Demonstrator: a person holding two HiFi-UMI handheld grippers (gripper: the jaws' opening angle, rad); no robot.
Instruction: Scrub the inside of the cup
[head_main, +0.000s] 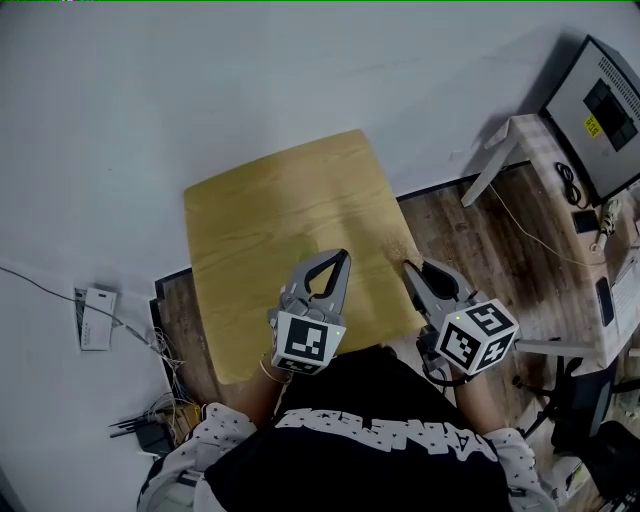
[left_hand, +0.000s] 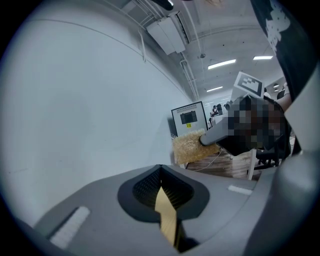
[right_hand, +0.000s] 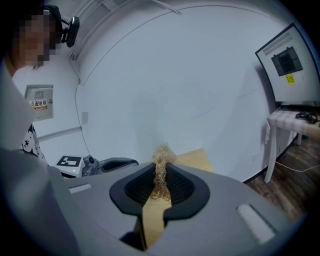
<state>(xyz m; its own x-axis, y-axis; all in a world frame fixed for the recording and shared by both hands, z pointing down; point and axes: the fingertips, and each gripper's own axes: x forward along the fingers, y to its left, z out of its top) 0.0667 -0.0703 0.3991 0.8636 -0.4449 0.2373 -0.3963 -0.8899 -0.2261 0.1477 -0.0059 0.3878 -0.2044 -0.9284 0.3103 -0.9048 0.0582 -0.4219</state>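
Scrub pad (right_hand: 161, 167); "配电箱" on wall box (right_hand: 39, 95)

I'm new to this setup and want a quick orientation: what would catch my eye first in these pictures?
The wooden table fills the middle of the head view, and no cup shows in any view. Both grippers hang over its near edge. The right gripper is shut on a straw-coloured fibrous scrubber, while the left gripper beside it is shut with nothing in it.
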